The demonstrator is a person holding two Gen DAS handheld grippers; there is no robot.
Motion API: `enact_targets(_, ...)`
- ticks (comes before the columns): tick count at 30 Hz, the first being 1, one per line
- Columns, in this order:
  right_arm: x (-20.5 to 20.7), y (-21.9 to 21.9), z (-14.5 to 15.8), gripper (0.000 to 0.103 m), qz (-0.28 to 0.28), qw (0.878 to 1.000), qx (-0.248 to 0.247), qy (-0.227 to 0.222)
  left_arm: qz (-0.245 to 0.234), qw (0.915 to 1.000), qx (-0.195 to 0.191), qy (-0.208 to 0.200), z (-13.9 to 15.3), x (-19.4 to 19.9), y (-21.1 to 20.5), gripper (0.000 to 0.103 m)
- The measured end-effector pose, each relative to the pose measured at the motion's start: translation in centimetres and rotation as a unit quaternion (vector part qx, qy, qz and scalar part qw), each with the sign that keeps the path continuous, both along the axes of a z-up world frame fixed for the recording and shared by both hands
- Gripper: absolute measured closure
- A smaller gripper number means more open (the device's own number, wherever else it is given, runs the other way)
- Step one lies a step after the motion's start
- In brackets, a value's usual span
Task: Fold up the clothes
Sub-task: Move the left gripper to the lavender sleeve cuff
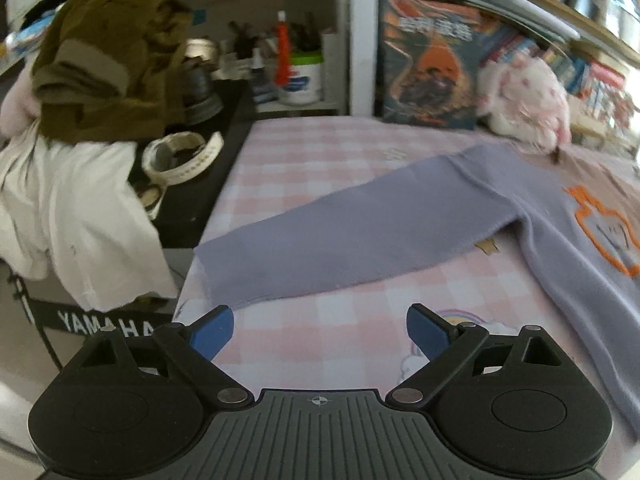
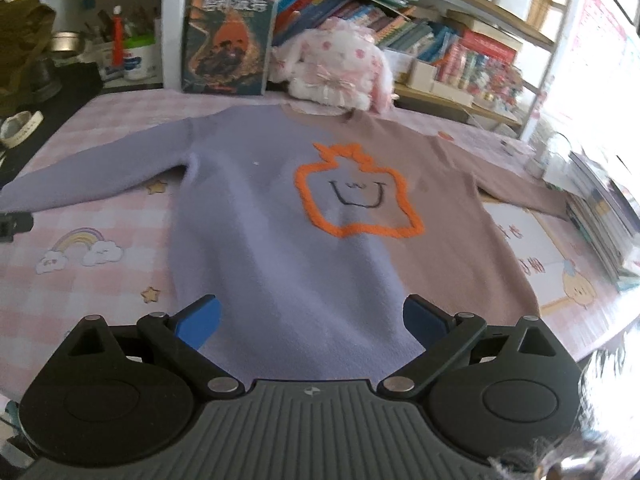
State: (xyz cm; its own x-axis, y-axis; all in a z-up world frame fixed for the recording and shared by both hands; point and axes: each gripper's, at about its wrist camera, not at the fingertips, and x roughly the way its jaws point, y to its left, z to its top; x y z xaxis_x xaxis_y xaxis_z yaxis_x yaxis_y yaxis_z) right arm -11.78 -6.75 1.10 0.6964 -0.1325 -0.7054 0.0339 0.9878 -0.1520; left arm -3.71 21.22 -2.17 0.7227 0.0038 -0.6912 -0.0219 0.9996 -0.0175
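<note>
**Two-tone sweater lies spread flat, both grippers released**

A sweater (image 2: 304, 216), lilac on one half and dusty brown on the other, lies front-up and spread flat on a worktop (image 2: 100, 216) covered in a pink checked cloth printed with rainbows and stars. An orange outlined figure (image 2: 356, 196) with a small drawn face sits at the middle of the sweater's chest. Both sleeves stretch outward from the body, the lilac sleeve (image 1: 360, 232) reaching toward the worktop's edge, the brown sleeve (image 2: 516, 188) running toward a stack of books (image 2: 604, 216) just beyond its cuff.

The right hand-held gripper (image 2: 312, 322) hangs over the sweater's hem, its blue fingers (image 2: 198, 322) spread wide apart, gripping nothing. The left hand-held gripper (image 1: 320, 332) sits just short of the lilac sleeve's cuff, over bare checked cloth, its fingers likewise released and empty; whether they touch the cloth cannot be told.

Beyond the sweater's collar, a pink-and-white plush toy (image 2: 340, 68) rests against the collar edge, and an upright book with a dark illustrated cover (image 2: 228, 40) stands beside the toy. Shelves crowded with books (image 2: 460, 48) rise behind them. Out past the lilac cuff, off the worktop's edge, a heap of clothes (image 1: 96, 72), olive green above white, is piled beside a black surface that carries a white headband-like strap (image 1: 184, 156). A white tub with a green lid (image 1: 302, 76) stands farther back from the sweater, on a shelf.
</note>
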Motion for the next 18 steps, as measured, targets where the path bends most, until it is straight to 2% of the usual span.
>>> enact_targets(4,0.5,1.3,-0.1,0.005,0.026,1.0,-0.013,0.003,0.019,0.9981,-0.057,0.014,-0.4,0.5,1.9,0.009)
enact_targets(6,0.7,1.7,-0.1,0.005,0.032,0.999,-0.016,0.004,0.043,0.9968,-0.067,0.003,-0.4,0.5,2.9,0.013)
enact_targets(9,1.0,1.8,-0.2,0.005,0.034,0.999,-0.018,0.007,0.075,0.9948,-0.068,-0.011,-0.6,0.6,4.3,0.03)
enact_targets(11,1.1,1.7,-0.2,0.005,0.032,0.999,-0.019,0.01,0.093,0.9935,-0.066,-0.011,-1.0,1.0,5.3,0.048)
enact_targets(13,1.2,1.7,-0.2,0.005,0.031,0.999,-0.021,0.011,0.109,0.9913,-0.074,-0.004,-1.5,1.5,6.2,0.056)
enact_targets(18,1.3,1.4,-0.2,0.005,0.025,0.999,-0.026,0.012,0.143,0.9831,-0.115,0.0,-2.6,2.4,7.6,0.057)
